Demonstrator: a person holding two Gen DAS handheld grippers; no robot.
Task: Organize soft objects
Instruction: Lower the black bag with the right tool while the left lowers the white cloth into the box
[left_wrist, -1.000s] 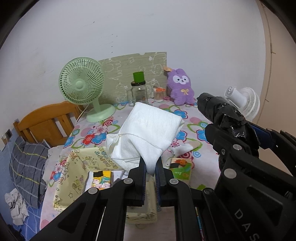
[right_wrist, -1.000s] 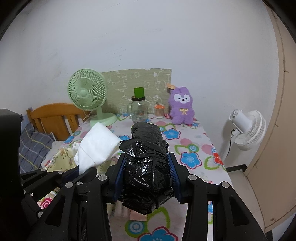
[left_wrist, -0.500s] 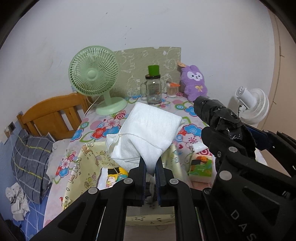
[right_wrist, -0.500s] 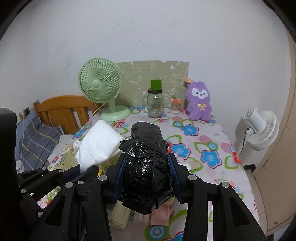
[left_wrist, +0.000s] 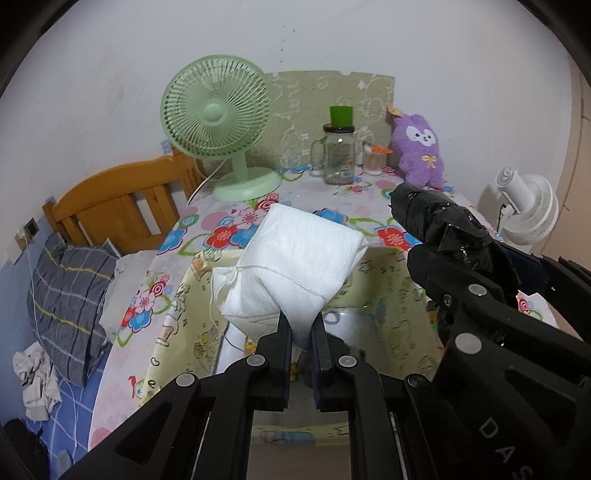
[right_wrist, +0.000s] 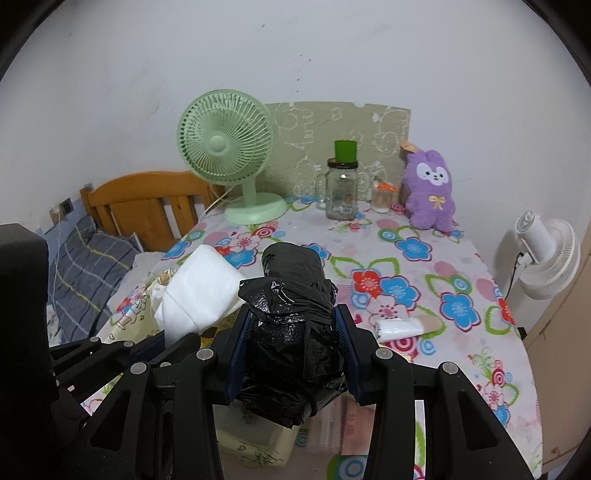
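Observation:
My left gripper (left_wrist: 301, 328) is shut on the corner of a white drawstring cloth pouch (left_wrist: 295, 266) and holds it in the air over a pale yellow fabric bin (left_wrist: 388, 269). My right gripper (right_wrist: 291, 325) is shut on a black plastic bag bundle (right_wrist: 291, 314), also held up. The black bundle shows at the right in the left wrist view (left_wrist: 443, 225). The white pouch shows at the left in the right wrist view (right_wrist: 199, 291). A purple plush rabbit (right_wrist: 430, 192) sits at the back of the floral table (right_wrist: 424, 266).
A green desk fan (right_wrist: 229, 155), a glass jar with a green cup on top (right_wrist: 341, 192) and a small bottle (right_wrist: 382, 197) stand at the table's back. A small white packet (right_wrist: 399, 328) lies at the right. A wooden bed with a plaid pillow (left_wrist: 70, 280) is to the left; a white fan (right_wrist: 546, 258) is to the right.
Both grippers have pulled back and risen with their loads. The table looks farther away and the yellow bin now lies below the white pouch.

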